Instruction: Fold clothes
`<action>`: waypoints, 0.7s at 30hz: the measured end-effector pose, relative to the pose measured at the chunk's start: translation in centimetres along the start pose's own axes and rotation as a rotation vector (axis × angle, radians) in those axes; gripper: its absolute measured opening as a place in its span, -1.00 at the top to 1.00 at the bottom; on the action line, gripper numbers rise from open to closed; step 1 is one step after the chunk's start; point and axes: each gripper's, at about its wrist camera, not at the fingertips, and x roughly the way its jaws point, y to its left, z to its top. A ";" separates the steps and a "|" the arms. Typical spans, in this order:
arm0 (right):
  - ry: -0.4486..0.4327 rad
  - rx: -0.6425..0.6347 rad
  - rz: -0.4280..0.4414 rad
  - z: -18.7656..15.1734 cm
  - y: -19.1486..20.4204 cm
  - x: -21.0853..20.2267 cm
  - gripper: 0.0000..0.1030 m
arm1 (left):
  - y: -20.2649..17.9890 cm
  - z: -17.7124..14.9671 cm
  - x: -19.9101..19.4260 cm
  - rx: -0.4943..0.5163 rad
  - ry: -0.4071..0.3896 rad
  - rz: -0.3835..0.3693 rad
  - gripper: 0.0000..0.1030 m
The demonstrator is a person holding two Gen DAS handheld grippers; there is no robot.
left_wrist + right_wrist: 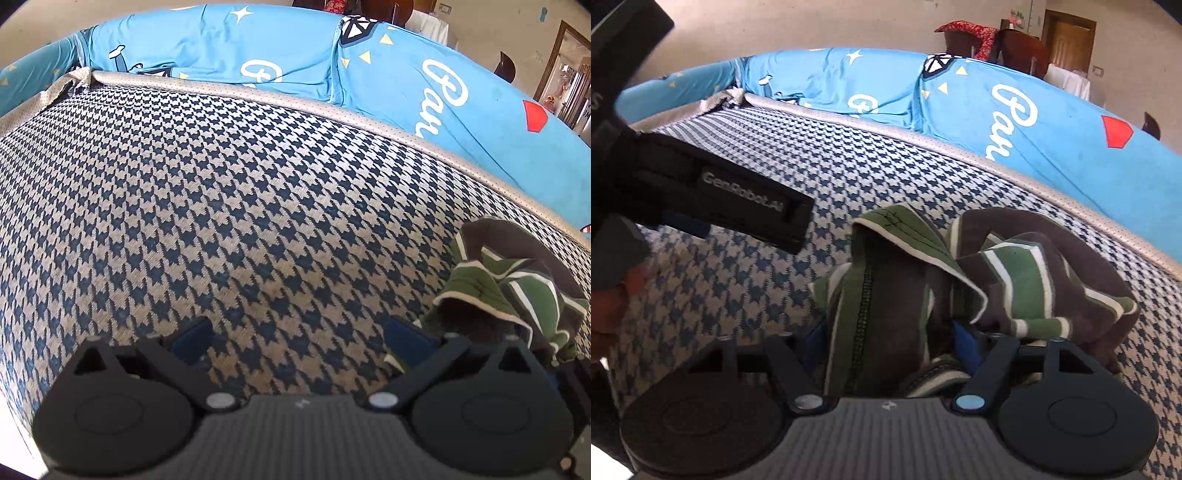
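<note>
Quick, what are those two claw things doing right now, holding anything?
Left gripper: open, holding nothing, over the houndstooth cover.
Right gripper: closed on the green striped garment.

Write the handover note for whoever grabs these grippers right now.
Left gripper: open, empty, over bare houndstooth cover.
Right gripper: jaws around a bunch of the striped garment; firm grip not confirmed.
Garment: crumpled heap on the cover, to the left gripper's right, near the blue sheet.
Done: no folds yet.
Left: spread it flat, then fold.
</note>
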 end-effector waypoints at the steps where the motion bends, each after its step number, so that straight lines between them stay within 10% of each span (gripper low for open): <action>1: -0.002 0.000 -0.004 0.0 -0.1 0.0 -0.14 | 0.0 0.0 0.0 0.001 0.001 0.001 -1.00; 7: -0.030 0.077 -0.030 0.3 -1.7 -0.9 0.63 | -0.5 -0.2 -0.4 0.011 -0.001 0.000 -1.00; 21: -0.160 0.314 -0.179 1.7 -7.6 -5.0 0.78 | -3.6 -0.8 -0.7 0.084 -0.016 -0.021 -1.00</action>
